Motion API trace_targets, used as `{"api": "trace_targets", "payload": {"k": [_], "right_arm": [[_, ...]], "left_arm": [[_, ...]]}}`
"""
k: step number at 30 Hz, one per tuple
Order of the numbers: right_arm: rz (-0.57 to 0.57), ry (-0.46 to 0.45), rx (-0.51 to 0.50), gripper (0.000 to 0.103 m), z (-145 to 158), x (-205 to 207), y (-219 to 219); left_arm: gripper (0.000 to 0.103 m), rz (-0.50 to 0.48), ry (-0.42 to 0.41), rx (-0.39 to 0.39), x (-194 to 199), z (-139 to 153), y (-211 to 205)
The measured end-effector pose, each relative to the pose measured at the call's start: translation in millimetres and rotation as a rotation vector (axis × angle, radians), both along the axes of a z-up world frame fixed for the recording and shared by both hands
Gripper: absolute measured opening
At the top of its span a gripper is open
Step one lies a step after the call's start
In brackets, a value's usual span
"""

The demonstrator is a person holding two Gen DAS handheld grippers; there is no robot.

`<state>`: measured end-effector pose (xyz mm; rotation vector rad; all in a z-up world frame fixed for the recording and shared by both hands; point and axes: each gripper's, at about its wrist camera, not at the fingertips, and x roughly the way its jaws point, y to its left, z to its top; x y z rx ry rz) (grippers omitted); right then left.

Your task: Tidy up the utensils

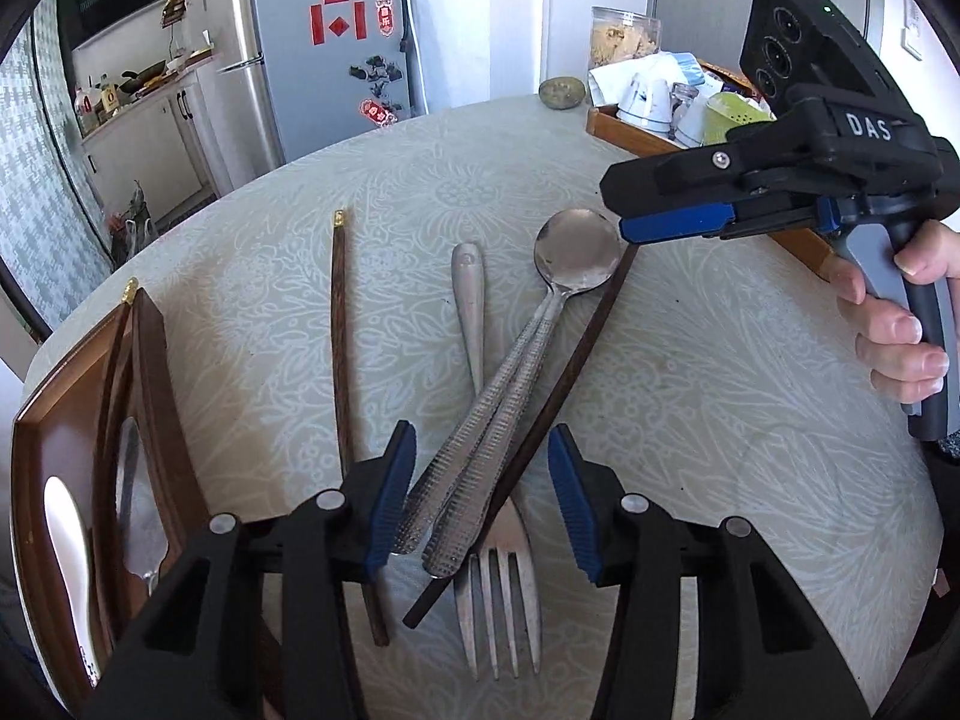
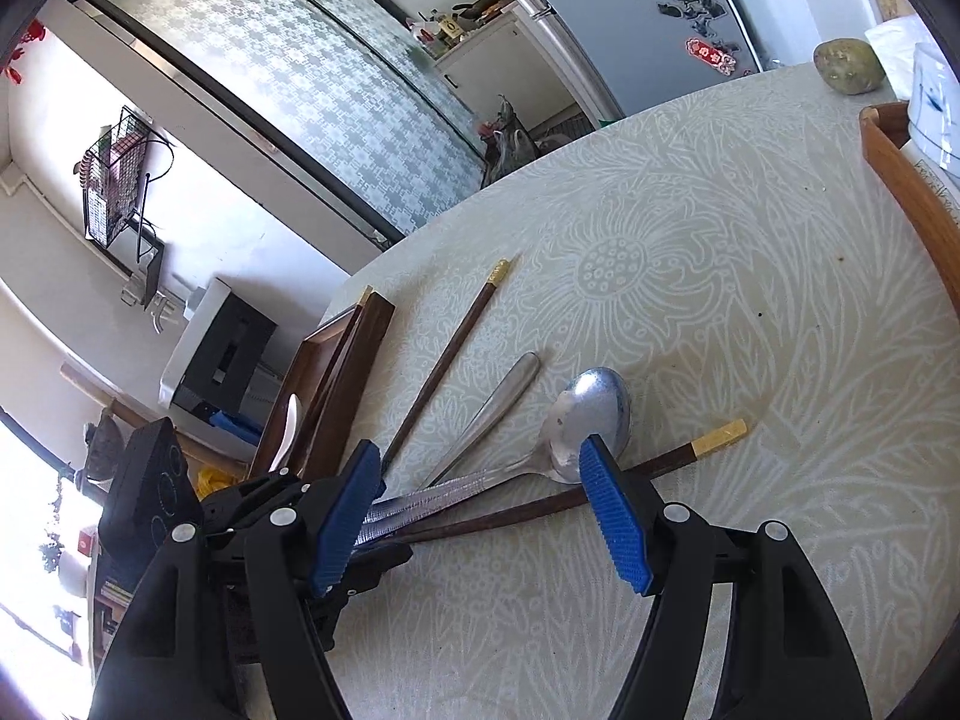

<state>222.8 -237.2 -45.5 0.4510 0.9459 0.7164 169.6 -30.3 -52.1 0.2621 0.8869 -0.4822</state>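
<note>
your left gripper [image 1: 483, 501] is spread wide and hangs right over the handle ends of the two spoons [image 1: 579, 252], which lie stacked on the table [image 1: 690, 420]. their long axis runs from the handles between your fingers up toward 1 o'clock, where the bowls rest. so the handles are the near end for your left hand, and that hand is clearly the closer one to them.

a dark chopstick [image 1: 540, 414] lies just beside the spoons on the 3 o'clock side, almost parallel, and sits inside the same gap, so a straight squeeze would likely catch it too. the fork [image 1: 498, 588] lies underneath, tines toward 6 o'clock. a second chopstick [image 1: 341, 360] lies apart at 10 o'clock, and the wooden tray [image 1: 156, 360] with a white spoon [image 1: 66, 534] sits at 8 o'clock.

your right gripper [image 2: 480, 516] is also spread, holding nothing, near the spoon bowls.

the right wrist view shows the gold tip of the crossing chopstick [image 2: 717, 435] past the bowls, which the left view hides behind the right gripper. the left view alone shows the fork tines.
</note>
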Motion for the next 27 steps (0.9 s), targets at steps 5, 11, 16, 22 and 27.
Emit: {"api": "trace_targets", "payload": {"k": [5,11,16,22,27], "right_arm": [[-0.003,0.001,-0.005,0.070,-1.2,0.3,-0.3],[-0.020,0.015,-0.016,0.070,-5.6,1.2,-2.4],[-0.029,0.025,-0.019,0.070,-9.1,2.1,-4.0],[-0.027,0.059,0.049,0.070,-12.8,5.5,-5.2],[-0.080,0.067,-0.033,0.069,-11.9,21.7,2.1]], "left_arm": [[0.038,-0.011,0.015,0.007,-2.7,-2.2,-1.2],[0.022,-0.027,0.012,0.020,-10.0,-3.6,-3.5],[0.015,-0.035,0.013,0.008,-15.1,-2.3,-2.2],[0.011,-0.044,-0.009,0.009,-24.0,0.6,-6.2],[0.011,-0.043,-0.004,-0.001,-24.4,-0.5,-5.4]]}}
